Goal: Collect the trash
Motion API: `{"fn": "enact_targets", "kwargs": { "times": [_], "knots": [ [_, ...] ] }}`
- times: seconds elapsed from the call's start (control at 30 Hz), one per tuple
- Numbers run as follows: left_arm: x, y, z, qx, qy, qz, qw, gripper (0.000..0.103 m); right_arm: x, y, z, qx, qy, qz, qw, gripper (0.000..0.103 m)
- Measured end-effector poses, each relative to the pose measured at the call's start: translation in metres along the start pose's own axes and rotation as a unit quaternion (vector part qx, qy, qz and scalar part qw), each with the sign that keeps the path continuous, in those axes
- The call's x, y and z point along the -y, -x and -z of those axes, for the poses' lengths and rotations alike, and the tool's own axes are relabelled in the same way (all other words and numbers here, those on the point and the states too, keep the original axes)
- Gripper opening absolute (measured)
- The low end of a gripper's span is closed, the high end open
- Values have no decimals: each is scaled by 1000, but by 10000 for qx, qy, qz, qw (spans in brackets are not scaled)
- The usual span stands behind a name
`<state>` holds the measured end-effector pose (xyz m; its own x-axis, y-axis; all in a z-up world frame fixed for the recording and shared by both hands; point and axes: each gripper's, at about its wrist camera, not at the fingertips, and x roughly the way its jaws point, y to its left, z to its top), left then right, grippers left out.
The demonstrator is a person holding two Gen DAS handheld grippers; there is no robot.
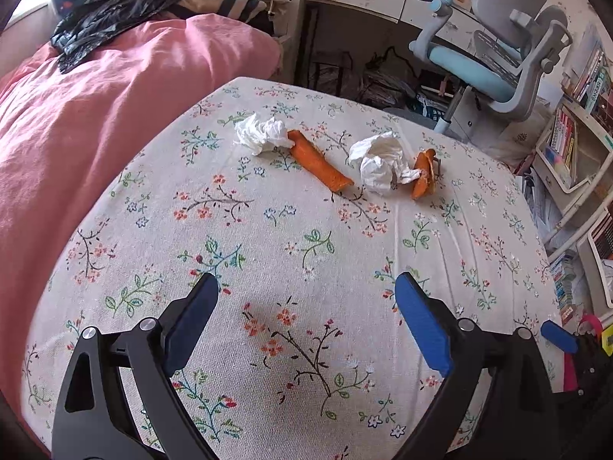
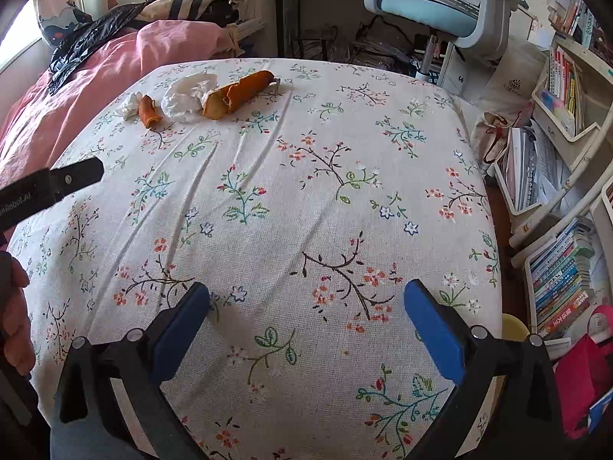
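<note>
Blue-padded left gripper (image 1: 306, 283) hangs over the near part of the flowered tablecloth (image 1: 291, 237), fingers spread wide, nothing between them. Right gripper (image 2: 306, 293) likewise: fingers spread to full width, empty, over bare cloth. A person's hand (image 2: 15, 314) shows at the left edge of the right wrist view.

Trash sits in a loose row at the far side of the table, well apart from both grippers:
- left tissue wad (image 1: 260, 134), touching one end of the long orange peel (image 1: 320, 161)
- larger tissue wad (image 1: 377, 166), with a twisted tail reaching the small curled peel (image 1: 424, 174)

Black plastic bag (image 1: 103, 19) lies on the pink bedding (image 1: 95, 115) beyond the table; probably the trash receptacle, not confirmed.

Handling judgement:
- Tissues: very light, soft, will crush under the pads. Grip through the bulk of the wad, not a loose flap, which could tear or slip out.
- Peels: light, look dried and stiffly curled, possibly brittle. Close across the narrow width near mid-length; the curled edges give purchase.
- Touching pairs may drag each other along when lifted.

No item collected yet.
</note>
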<state>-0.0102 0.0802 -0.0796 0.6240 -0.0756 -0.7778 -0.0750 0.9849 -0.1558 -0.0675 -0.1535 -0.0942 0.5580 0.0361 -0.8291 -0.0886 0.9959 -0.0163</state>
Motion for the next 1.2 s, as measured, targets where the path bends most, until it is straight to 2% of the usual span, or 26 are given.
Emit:
{"fn": "enact_targets", "kwargs": {
  "times": [0.23,0.37,0.6,0.8,1.2],
  "knots": [
    [-7,-3,6,-47,159,114,9998,92,0,0,0,0,2,1,10000,97],
    [-3,-5,6,-83,55,117,9999,96,0,0,1,0,2,1,10000,97],
    [-5,-4,5,-105,22,220,9997,96,0,0,1,0,0,0,10000,97],
    [-1,-4,7,-123,-2,157,9998,96,0,0,1,0,1,1,10000,97],
    [-4,-3,3,-220,238,430,9986,96,0,0,1,0,0,1,10000,97]
  ]
}}
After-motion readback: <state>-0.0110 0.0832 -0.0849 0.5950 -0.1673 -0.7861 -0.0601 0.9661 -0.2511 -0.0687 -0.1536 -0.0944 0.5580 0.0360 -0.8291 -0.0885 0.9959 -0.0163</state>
